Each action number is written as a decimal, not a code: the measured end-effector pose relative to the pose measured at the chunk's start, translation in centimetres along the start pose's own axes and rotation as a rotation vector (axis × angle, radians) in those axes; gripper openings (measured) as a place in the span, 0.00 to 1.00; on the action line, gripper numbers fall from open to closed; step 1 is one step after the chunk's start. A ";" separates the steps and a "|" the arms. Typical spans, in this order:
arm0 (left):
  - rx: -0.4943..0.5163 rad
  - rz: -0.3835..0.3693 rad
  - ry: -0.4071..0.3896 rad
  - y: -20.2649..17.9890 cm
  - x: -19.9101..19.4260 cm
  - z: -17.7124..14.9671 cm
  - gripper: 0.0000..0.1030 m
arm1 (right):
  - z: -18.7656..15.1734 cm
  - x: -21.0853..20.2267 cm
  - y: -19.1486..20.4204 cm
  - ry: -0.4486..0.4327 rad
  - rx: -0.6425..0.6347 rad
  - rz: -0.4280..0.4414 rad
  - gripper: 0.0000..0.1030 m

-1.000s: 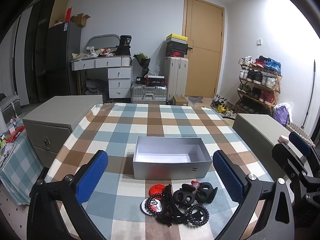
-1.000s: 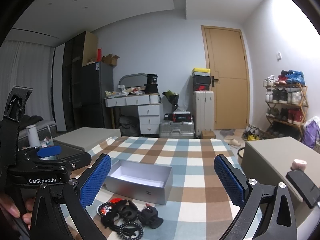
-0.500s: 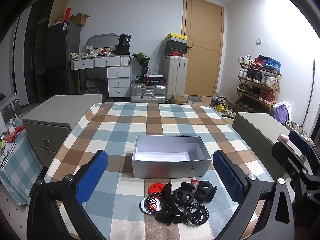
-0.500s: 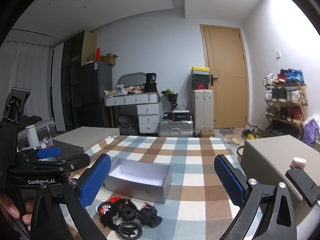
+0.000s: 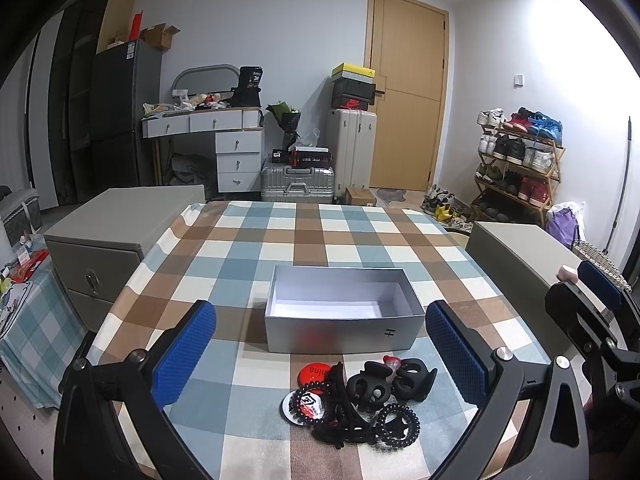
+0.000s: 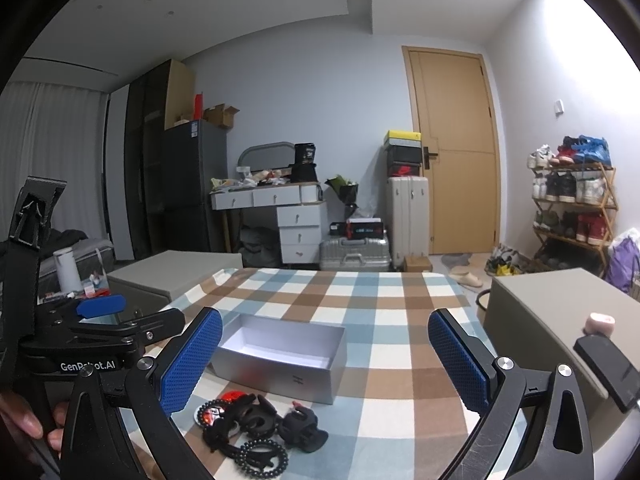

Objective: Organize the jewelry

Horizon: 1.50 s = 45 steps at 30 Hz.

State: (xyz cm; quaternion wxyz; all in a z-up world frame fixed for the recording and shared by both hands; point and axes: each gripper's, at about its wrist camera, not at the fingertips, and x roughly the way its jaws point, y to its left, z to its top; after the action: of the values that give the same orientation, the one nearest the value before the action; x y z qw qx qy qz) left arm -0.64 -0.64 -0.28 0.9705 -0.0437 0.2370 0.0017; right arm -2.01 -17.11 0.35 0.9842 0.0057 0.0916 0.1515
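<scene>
A silver open-topped box (image 5: pixel 344 330) (image 6: pixel 280 372) stands empty in the middle of the checked table (image 5: pixel 320 232). In front of it lies a heap of black hair clips and coil bands (image 5: pixel 368 400) (image 6: pixel 260 428), with a red round badge (image 5: pixel 312 372) and a white round badge (image 5: pixel 302 406). My left gripper (image 5: pixel 320 354) hovers open above the heap, nothing between its blue pads (image 5: pixel 184 354). Off to the right and a little higher, my right gripper (image 6: pixel 324 360) is open and empty too. Each gripper shows at the edge of the other's view: the right gripper (image 5: pixel 580 292), the left gripper (image 6: pixel 140 312).
Grey cabinets flank the table, one at the left (image 5: pixel 120 220) and one at the right (image 5: pixel 520 248) with a small pink object (image 6: pixel 599 322) on it. A hand (image 6: pixel 24 424) grips the left tool. Luggage, a desk, a shoe rack and a door stand behind.
</scene>
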 end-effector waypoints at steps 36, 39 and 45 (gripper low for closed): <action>-0.027 0.050 0.097 2.9 2.1 -2.7 0.99 | -5.5 6.3 -1.0 0.317 0.074 0.146 0.99; -0.037 0.059 0.124 3.5 2.4 -3.5 0.99 | -6.8 7.5 -1.4 0.375 0.106 0.165 0.96; -0.051 0.065 0.166 4.2 2.9 -4.8 0.99 | -8.8 9.4 -1.6 0.465 0.149 0.202 0.87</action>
State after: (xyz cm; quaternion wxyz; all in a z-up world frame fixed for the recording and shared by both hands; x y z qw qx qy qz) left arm -0.34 3.14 -6.20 0.9456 -0.0608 0.3177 0.0357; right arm 5.62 -15.94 -10.04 0.9134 0.0523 0.3251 0.2393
